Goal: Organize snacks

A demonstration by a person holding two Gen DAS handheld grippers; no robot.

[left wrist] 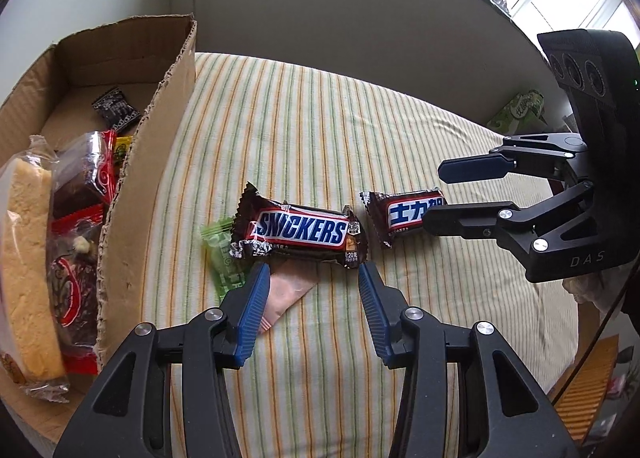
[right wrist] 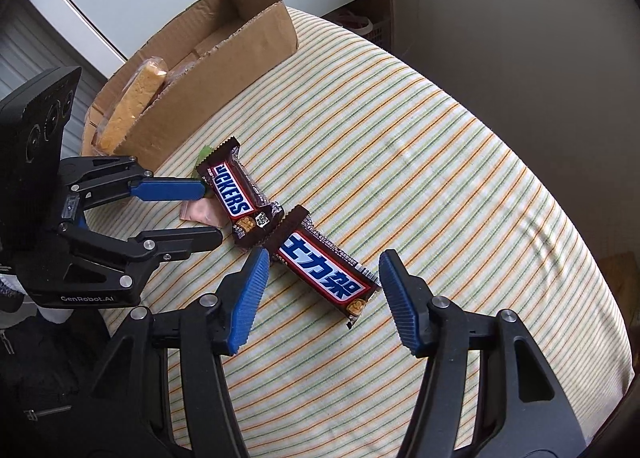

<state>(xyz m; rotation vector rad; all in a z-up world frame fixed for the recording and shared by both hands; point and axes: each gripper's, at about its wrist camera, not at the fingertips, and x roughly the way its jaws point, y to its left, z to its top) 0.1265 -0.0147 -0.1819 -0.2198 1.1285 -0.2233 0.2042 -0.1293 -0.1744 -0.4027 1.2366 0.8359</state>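
Two Snickers bars lie on the striped tablecloth. The English-label bar (left wrist: 300,232) (right wrist: 236,198) sits just beyond my open left gripper (left wrist: 314,272), which is empty. The Chinese-label bar (left wrist: 400,216) (right wrist: 326,272) lies between the fingers of my open right gripper (right wrist: 322,260), not squeezed. The right gripper shows in the left wrist view (left wrist: 434,194), and the left gripper in the right wrist view (right wrist: 210,214). A green candy (left wrist: 222,262) and a pink sachet (left wrist: 286,292) lie partly under the English-label bar.
A torn cardboard box (left wrist: 160,162) (right wrist: 224,98) stands at the left, holding a yellow cake slice (left wrist: 28,258), red-wrapped snacks (left wrist: 80,250) and a small black packet (left wrist: 114,108). A green packet (left wrist: 520,110) lies at the table's far right edge.
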